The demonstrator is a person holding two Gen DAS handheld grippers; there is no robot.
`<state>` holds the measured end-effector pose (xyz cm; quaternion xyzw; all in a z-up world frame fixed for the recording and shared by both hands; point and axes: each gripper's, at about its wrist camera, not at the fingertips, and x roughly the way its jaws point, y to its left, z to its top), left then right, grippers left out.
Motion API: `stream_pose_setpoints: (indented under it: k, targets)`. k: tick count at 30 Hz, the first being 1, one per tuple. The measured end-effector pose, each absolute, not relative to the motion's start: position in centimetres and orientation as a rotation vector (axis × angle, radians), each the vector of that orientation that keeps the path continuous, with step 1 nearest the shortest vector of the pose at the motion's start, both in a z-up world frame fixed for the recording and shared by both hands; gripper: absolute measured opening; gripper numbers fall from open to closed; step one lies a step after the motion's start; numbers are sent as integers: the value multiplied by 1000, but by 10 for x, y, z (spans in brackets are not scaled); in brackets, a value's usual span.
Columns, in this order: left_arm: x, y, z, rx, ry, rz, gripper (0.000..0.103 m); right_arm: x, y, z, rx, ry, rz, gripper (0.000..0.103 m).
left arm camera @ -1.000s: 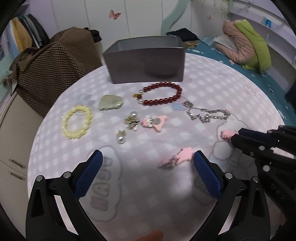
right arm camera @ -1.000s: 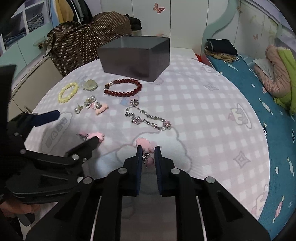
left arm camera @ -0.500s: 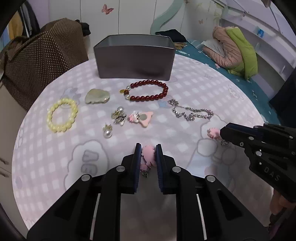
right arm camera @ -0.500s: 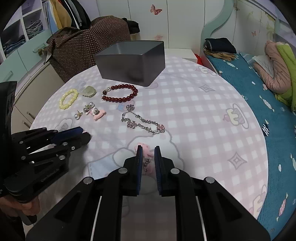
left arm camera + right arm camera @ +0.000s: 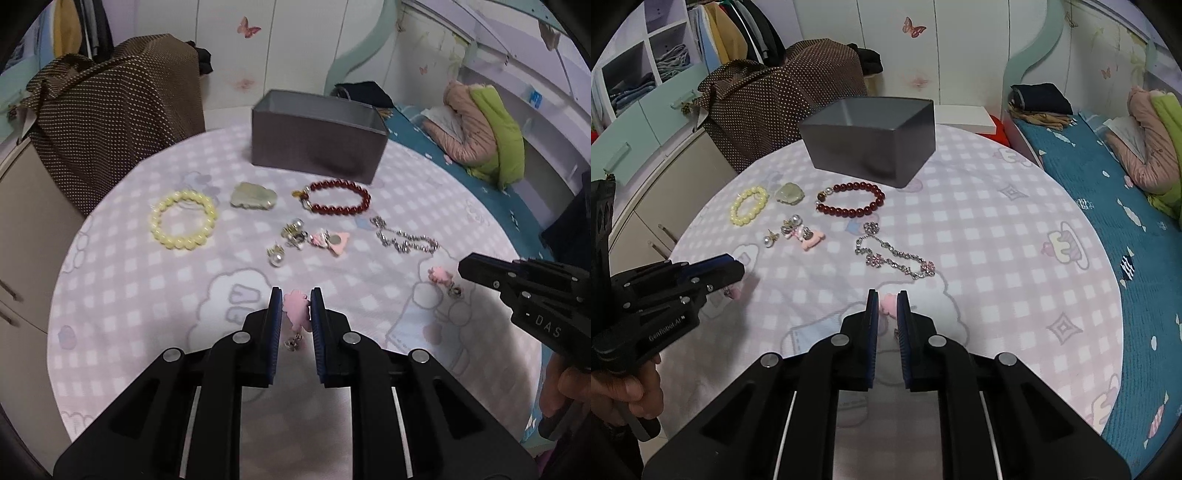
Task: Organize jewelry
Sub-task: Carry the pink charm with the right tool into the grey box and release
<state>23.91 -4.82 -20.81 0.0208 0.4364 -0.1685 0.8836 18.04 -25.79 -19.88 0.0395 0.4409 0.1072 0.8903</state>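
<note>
Pinching pink charm (image 5: pixel 295 309) between pads (image 5: pixel 275 314) (left)

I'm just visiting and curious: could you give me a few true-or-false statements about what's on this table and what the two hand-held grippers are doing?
1. The left hand-held gripper pinches a pink charm. True.
2. The red bead bracelet lies inside the grey box. False: it lies on the table before the box.
3. The right hand-held gripper stands wide open. False: it is shut on another pink charm.
4. The yellow bead bracelet lies on the tablecloth. True.
</note>
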Motion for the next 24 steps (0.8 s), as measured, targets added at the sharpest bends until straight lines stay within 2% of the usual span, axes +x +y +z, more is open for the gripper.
stream_pose_setpoints:
  k: [6,8,9,10,15,18,24]
  targets:
    - [238,-43,-203,33,892,-346,15,180,-262,-202,94,935,226,10]
    - [237,-44,-205,39,894,-348,15,181,-261,-208,81,966,232,22]
    - [237,-44,-206,41,895,-350,15,181,-261,-210,80,969,231,37]
    - [237,-44,-207,42,898,-351,15,182,-260,-212,74,960,229,38]
    - [236,-46,-209,38,904,-362,15,188,-250,-222,3,974,227,36]
    - [237,-46,-210,39,906,-366,15,191,-239,-227,-85,950,215,19]
    - [238,-47,-208,39,903,-368,15,190,-234,-226,-137,953,243,18]
